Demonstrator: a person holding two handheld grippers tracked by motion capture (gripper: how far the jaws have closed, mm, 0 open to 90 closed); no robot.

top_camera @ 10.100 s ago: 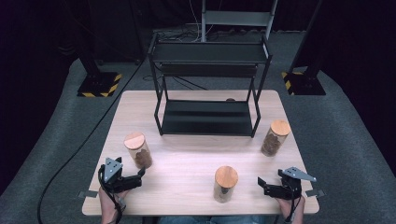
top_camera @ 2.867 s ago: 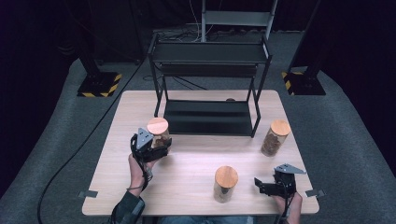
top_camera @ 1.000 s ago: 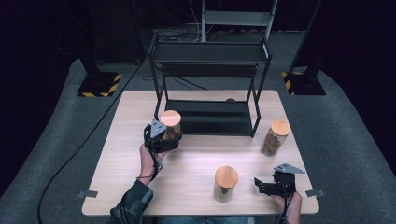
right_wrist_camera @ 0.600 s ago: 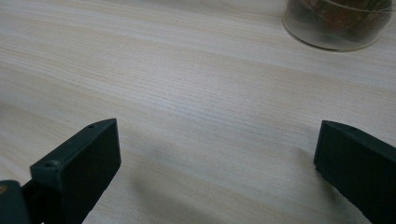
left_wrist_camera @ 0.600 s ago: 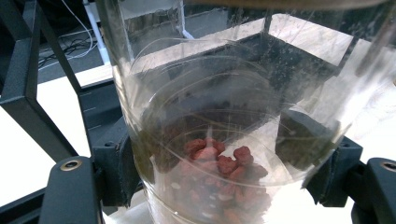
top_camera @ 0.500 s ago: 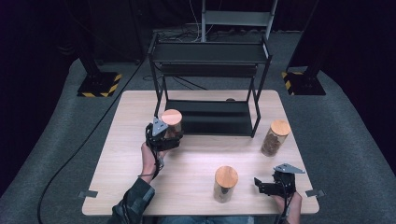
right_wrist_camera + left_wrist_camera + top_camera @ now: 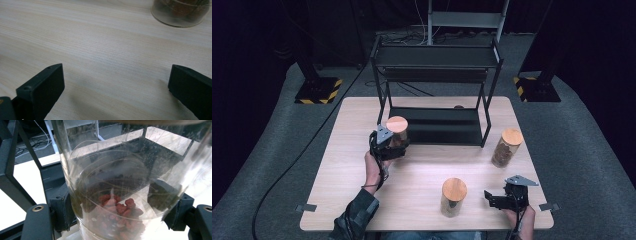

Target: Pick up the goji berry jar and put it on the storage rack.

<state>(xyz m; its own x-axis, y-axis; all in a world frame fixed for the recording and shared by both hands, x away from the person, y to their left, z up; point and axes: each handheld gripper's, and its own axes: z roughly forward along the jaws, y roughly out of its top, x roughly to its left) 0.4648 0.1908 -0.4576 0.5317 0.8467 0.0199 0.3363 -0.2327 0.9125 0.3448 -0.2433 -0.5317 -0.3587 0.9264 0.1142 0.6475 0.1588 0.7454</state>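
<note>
since it left the table's edge, the jar (image 7: pixel 397 131) nears the rack (image 7: pixel 437 125).

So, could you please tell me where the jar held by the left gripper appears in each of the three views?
High view: the held jar, with a wooden lid, sits left of centre between the left gripper's jaws, at the front left corner of the black shelf rack.
Left gripper view: the jar spans the middle, clamped between the jaws, with reddish pieces inside.
Right gripper view: not in it; the glass base at top right belongs to another jar.
Shared landmark: the black shelf rack and the wooden table.
</note>
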